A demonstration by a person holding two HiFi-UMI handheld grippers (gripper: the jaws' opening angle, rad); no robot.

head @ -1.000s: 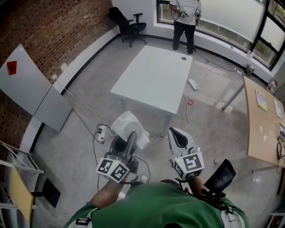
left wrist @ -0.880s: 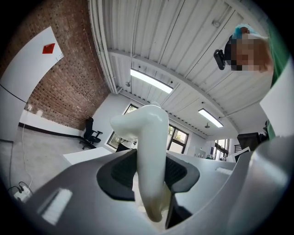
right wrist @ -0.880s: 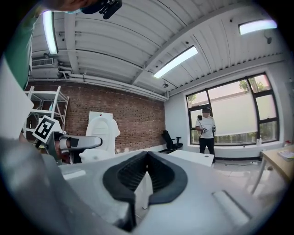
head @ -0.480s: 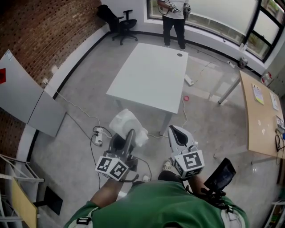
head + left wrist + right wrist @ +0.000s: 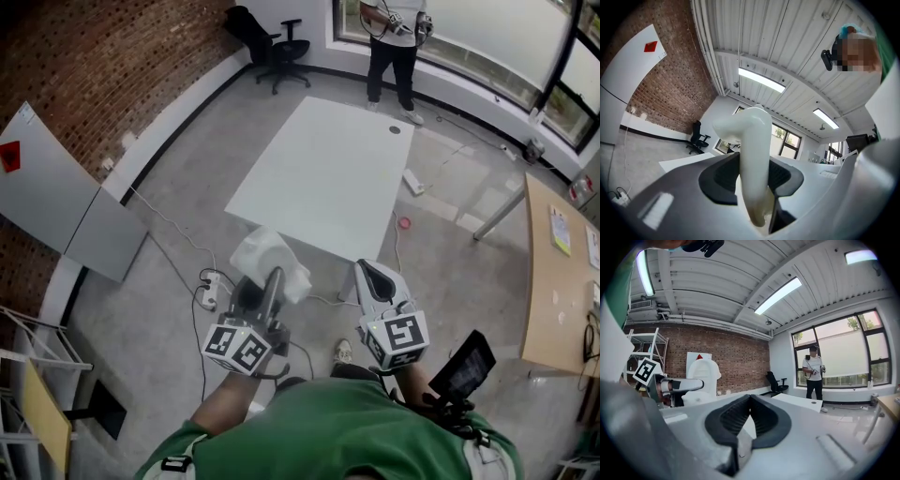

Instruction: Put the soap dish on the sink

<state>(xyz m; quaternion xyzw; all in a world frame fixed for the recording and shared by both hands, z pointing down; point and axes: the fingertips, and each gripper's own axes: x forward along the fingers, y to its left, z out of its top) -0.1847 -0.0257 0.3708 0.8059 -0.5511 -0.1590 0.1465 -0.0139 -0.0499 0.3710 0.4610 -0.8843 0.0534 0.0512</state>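
The soap dish (image 5: 268,262) is a white moulded piece held up off the floor. My left gripper (image 5: 263,292) is shut on it; in the left gripper view the dish (image 5: 753,154) stands edge-on between the dark pads (image 5: 721,176). My right gripper (image 5: 375,282) is beside it at the same height, its pads (image 5: 736,418) closed together with nothing between them. The right gripper view also shows the dish (image 5: 704,373) off to the left. No sink appears in any view.
A white table (image 5: 328,173) stands ahead on the concrete floor, with a person (image 5: 395,45) and an office chair (image 5: 278,49) beyond it. A power strip and cables (image 5: 208,286) lie below my left gripper. A wooden table (image 5: 561,281) is to the right, a brick wall to the left.
Both grippers have travelled level across the floor and the white table's near edge now lies closer to them. The grip on the soap dish is unchanged.
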